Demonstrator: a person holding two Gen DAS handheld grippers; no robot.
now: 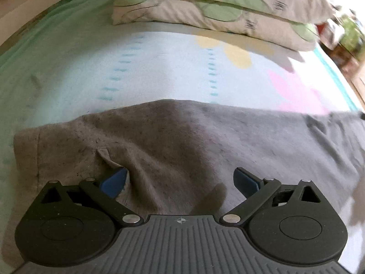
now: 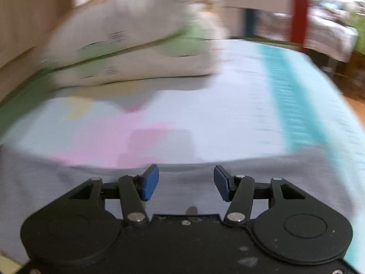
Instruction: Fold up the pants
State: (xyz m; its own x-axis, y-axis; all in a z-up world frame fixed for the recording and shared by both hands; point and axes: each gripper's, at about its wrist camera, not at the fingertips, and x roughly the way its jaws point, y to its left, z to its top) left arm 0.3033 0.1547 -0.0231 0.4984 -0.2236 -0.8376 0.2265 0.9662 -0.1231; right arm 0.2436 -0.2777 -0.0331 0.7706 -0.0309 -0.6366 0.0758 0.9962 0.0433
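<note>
The grey pants (image 1: 182, 137) lie spread across the bed, their hemmed end at the left of the left wrist view. My left gripper (image 1: 180, 180) is open low over them, and its left blue pad (image 1: 114, 181) touches a raised crease of the cloth. In the blurred right wrist view the pants (image 2: 68, 180) show as a grey band along the near edge. My right gripper (image 2: 186, 182) is open just above the cloth and holds nothing.
Two stacked leaf-print pillows (image 1: 216, 6) lie at the far end of the bed; they also show in the right wrist view (image 2: 127, 54). The pastel bedsheet (image 1: 159, 68) has a teal border (image 2: 296, 105) at the right. Furniture (image 2: 319, 34) stands beyond the bed.
</note>
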